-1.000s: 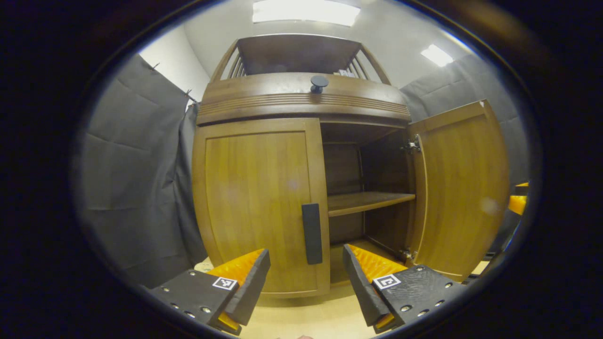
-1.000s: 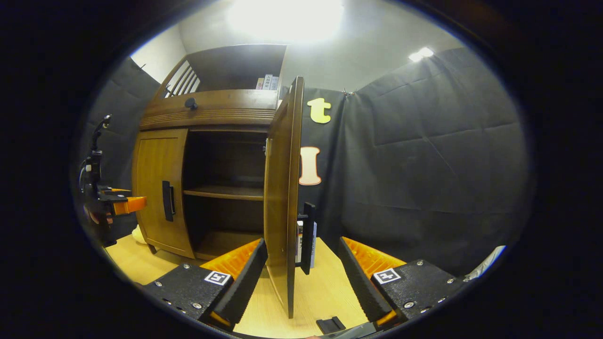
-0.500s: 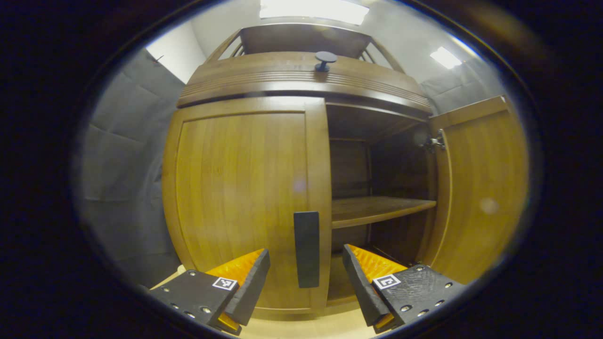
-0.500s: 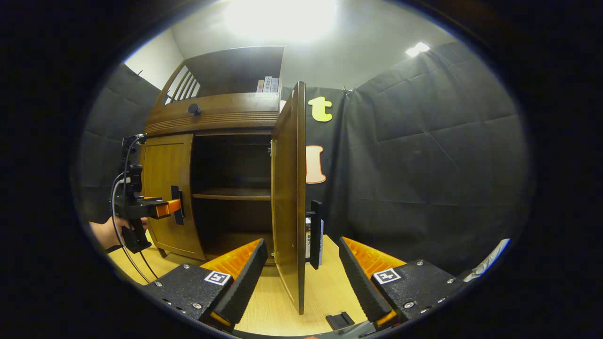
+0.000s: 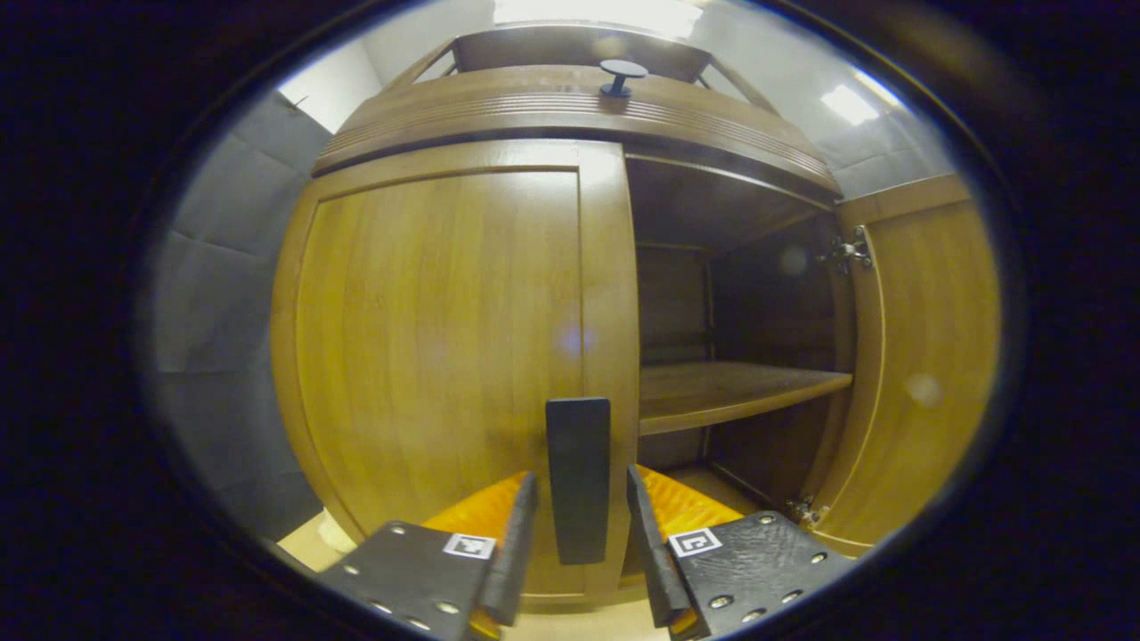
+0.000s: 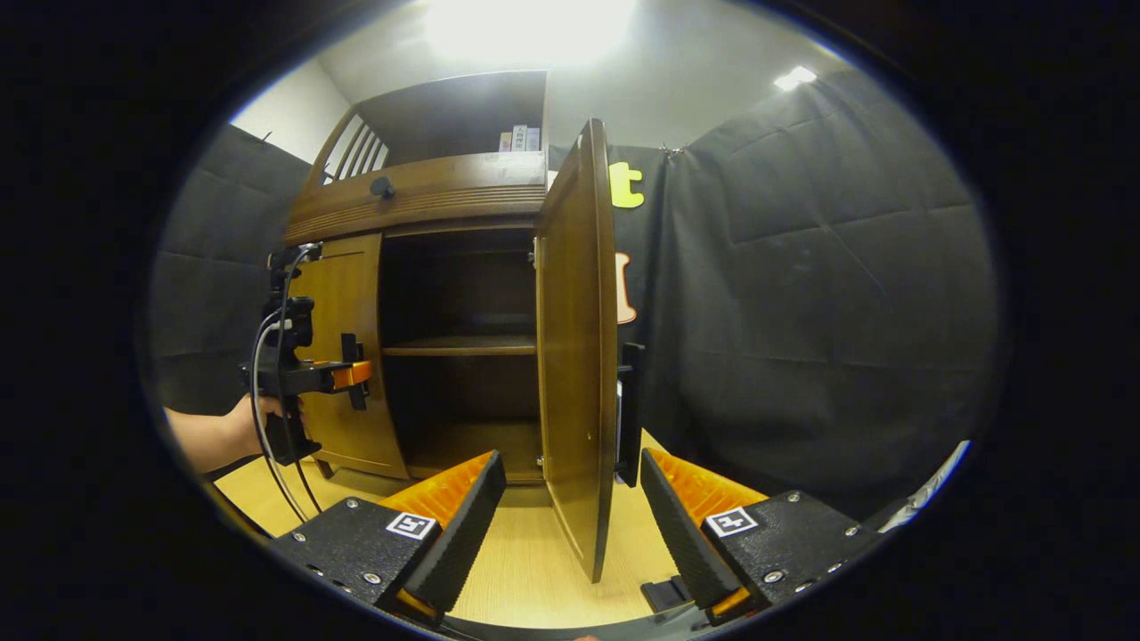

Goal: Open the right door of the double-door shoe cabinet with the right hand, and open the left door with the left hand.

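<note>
Left door handle [image 5: 579,481] between the spread, non-touching fingers of left gripper [image 5: 581,525].

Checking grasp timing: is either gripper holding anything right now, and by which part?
Nothing is firmly held. The left gripper straddles the left door's handle, fingers narrowed but gaps visible. The right gripper is open around the right door's edge.

Left gripper [image 5: 581,552] jaws narrowed, right gripper [image 6: 570,525] jaws wide
</note>
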Demonstrator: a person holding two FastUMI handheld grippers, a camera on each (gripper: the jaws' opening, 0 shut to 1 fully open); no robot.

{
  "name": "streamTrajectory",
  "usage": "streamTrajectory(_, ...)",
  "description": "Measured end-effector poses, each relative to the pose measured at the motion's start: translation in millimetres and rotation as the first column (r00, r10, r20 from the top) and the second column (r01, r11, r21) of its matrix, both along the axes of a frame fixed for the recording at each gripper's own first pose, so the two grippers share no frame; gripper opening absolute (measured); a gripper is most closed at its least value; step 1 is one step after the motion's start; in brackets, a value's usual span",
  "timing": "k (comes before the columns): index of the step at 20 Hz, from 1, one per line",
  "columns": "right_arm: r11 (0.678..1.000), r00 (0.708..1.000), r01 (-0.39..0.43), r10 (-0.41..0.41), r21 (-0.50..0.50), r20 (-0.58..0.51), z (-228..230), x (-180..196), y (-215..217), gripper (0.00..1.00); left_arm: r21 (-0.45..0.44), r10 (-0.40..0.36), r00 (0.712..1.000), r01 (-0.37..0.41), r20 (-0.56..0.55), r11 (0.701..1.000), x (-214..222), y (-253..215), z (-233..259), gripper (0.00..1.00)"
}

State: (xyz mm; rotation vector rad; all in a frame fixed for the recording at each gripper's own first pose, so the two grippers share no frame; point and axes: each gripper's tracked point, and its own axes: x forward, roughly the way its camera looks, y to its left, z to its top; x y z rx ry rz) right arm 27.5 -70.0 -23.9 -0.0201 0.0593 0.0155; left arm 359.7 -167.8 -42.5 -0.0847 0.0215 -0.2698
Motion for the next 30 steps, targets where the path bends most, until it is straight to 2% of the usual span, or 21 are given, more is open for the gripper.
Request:
streamTrajectory(1, 1.000, 1.000, -0.009, 0.009, 0.003, 0.000, 0.1, -1.5, 2.9, 0.94, -0.004, -0.008, 1.000, 0.008, -0.013, 1.000, 2.4, -3.7, -1.4, 0.43)
streamTrajectory(2, 1.000, 1.000, -0.015, 0.015, 0.004, 0.003, 0.0, -3.3, 4.9, 0.94, -0.007, -0.008, 1.000, 0.008, -0.028, 1.000, 2.3, -5.3, -3.1, 0.53)
streamTrajectory(7, 0.999, 0.999, -0.040, 0.040, 0.012, 0.010, 1.9, -7.3, 17.2, 0.94, 0.000, 0.027, 0.999, -0.027, -0.040, 1.000, 6.9, 3.4, -2.0, 0.29)
streamTrajectory(9, 0.999, 0.999, -0.043, 0.043, 0.009, 0.016, 2.9, -8.9, 19.9, 0.94, -0.007, 0.015, 0.999, -0.016, -0.040, 1.000, 4.0, 5.0, 1.9, 0.20)
streamTrajectory(10, 0.999, 0.999, -0.045, 0.045, 0.009, 0.021, 4.4, -9.3, 22.0, 0.94, -0.011, 0.007, 0.999, -0.007, -0.040, 1.000, 2.7, 3.5, 3.0, 0.10)
streamTrajectory(22, 0.995, 0.994, -0.102, 0.102, 0.022, 0.027, 7.6, -30.3, 50.3, 0.93, -0.016, -0.020, 0.999, 0.020, -0.044, 1.000, -2.6, 5.4, 11.5, 0.11)
streamTrajectory(30, 0.988, 0.987, -0.156, 0.156, 0.000, 0.032, 7.6, -45.0, 77.2, 0.94, -0.035, 0.008, 0.999, -0.010, -0.049, 0.999, -3.1, 10.9, 14.0, 0.11)
